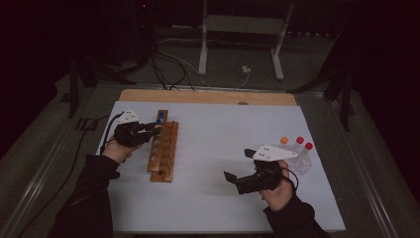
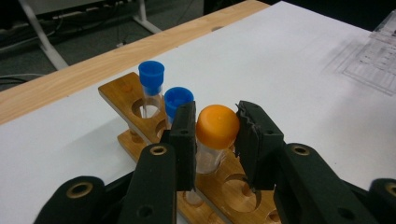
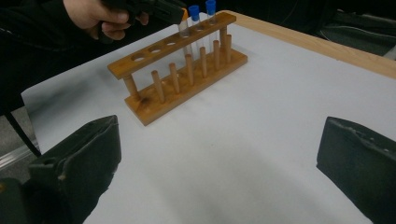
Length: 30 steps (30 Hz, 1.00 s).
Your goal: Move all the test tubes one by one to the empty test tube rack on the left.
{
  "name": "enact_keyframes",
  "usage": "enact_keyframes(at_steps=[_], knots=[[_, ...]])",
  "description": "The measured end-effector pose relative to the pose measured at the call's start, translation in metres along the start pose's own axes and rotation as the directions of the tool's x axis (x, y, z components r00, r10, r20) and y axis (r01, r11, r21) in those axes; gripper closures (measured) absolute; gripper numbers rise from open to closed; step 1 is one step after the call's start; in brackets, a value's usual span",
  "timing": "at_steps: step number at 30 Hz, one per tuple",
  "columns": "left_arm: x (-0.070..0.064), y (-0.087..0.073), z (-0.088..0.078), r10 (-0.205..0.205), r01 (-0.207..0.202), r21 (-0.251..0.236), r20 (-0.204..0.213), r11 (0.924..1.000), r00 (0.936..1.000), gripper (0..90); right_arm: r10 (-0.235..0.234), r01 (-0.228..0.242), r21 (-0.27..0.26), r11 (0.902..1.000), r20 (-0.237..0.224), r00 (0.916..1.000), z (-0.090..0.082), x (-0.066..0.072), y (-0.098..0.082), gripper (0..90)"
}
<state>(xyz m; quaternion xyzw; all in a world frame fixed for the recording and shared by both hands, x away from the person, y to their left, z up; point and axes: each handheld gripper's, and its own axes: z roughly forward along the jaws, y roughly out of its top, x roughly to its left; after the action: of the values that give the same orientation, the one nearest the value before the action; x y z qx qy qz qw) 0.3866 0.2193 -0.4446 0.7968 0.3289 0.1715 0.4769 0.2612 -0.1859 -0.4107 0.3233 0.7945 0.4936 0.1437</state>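
Observation:
A wooden test-tube rack (image 1: 163, 148) stands at the left of the white table top. Two blue-capped tubes (image 2: 152, 77) sit upright in its far holes. My left gripper (image 2: 217, 135) is shut on the orange-capped tube (image 2: 217, 122), both pads against the cap, with the tube standing upright in the third hole of the rack (image 2: 123, 91). In the high view the left gripper (image 1: 153, 130) hovers over the rack's far end. My right gripper (image 1: 238, 164) is open and holds nothing, low over the table's right half. From the right gripper view (image 3: 219, 149) the rack (image 3: 187, 88) lies ahead.
A clear plastic holder (image 1: 297, 161) at the right edge carries one orange-capped (image 1: 284, 140) and two red-capped tubes (image 1: 299, 140). The rack's near holes (image 3: 138, 58) are vacant. A bare wooden strip (image 1: 208, 96) borders the table's far side; cables and a metal stand lie beyond.

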Motion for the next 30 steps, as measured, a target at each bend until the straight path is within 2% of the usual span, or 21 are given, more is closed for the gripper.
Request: enact_keyframes(at_steps=[4,7,11,16,17,19,22,27,30], knots=[[-0.004,0.001,-0.009,0.007,-0.007,-0.024,-0.013,0.9997,0.9999,63.9,0.003,-0.003,-0.009,1.0,0.003,1.0,-0.003,-0.002,0.001,0.0],[-0.007,0.002,-0.017,0.005,-0.005,-0.045,-0.007,0.999,1.0,60.2,0.004,-0.004,-0.021,0.9998,0.008,1.0,-0.006,-0.004,0.003,0.0],[-0.014,0.006,-0.027,0.009,-0.009,-0.066,0.004,0.9978,0.9999,49.6,0.002,-0.001,-0.038,0.9993,0.014,0.9999,-0.012,-0.007,0.006,0.0],[-0.029,0.009,-0.032,0.013,-0.012,-0.067,0.011,0.9977,0.9999,32.2,-0.03,0.032,-0.042,0.9986,0.043,0.9986,-0.02,-0.013,0.01,0.0],[-0.033,0.01,-0.033,0.008,-0.006,-0.065,0.03,0.9978,0.9995,29.0,-0.036,0.038,-0.043,0.9984,0.05,0.9981,-0.021,-0.015,0.01,0.0],[-0.04,0.01,-0.033,0.015,-0.013,-0.07,0.031,0.9975,0.9994,23.9,-0.047,0.05,-0.055,0.9972,0.058,0.9972,-0.025,-0.018,0.01,0.0],[-0.051,0.01,-0.034,0.019,-0.014,-0.065,0.067,0.9978,0.9976,16.6,-0.046,0.051,-0.06,0.9969,0.083,0.9955,-0.03,-0.022,0.009,0.0],[-0.068,0.008,-0.033,0.038,-0.031,-0.05,0.139,0.9983,0.9896,4.1,-0.011,0.02,-0.062,0.9978,0.15,0.9886,-0.041,-0.033,0.004,0.0],[-0.077,0.007,-0.033,0.053,-0.044,-0.055,0.16,0.9975,0.9858,2.4,0.021,-0.006,-0.076,0.9971,0.191,0.9814,-0.047,-0.039,-0.002,0.0]])
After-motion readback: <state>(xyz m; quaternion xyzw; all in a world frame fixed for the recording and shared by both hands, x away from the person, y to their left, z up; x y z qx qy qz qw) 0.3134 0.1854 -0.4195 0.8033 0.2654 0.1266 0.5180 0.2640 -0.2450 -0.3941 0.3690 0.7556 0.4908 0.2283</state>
